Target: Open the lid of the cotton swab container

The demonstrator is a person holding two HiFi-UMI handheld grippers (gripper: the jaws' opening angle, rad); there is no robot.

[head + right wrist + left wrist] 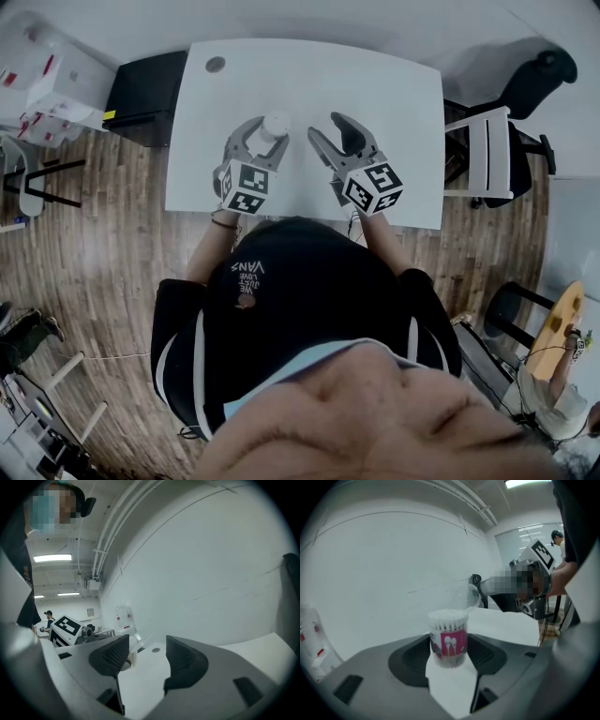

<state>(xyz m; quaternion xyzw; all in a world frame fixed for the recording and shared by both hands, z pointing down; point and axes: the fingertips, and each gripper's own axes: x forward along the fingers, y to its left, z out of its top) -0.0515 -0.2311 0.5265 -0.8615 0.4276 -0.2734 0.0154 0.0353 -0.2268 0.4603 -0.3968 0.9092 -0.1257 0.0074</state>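
**A:** Where is the container?

**B:** The clear round plastic cotton swab container with the pink label stands upright on the white table. In the head view it is at about 12 o'clock from the person, a little left of the table's centre. White swab tips fill its top.

**A:** And the left gripper?

**B:** The left gripper is clamped on the container. In the left gripper view its 2 dark ribbed pads press the container's sides at 9 and 3 o'clock, low on the body.

**A:** Is the lid on?

**B:** A clear round lid stands tilted up behind the top rim, at 1 o'clock from the swabs, and the swab tips look uncovered. I cannot tell whether the lid is joined to the rim.

**A:** What about the right gripper?

**B:** The right gripper is at 3 o'clock from the container, near it but apart. Its jaws stand apart, with only bare table showing between them. In the right gripper view the container shows at 9 o'clock, mostly behind the left jaw.
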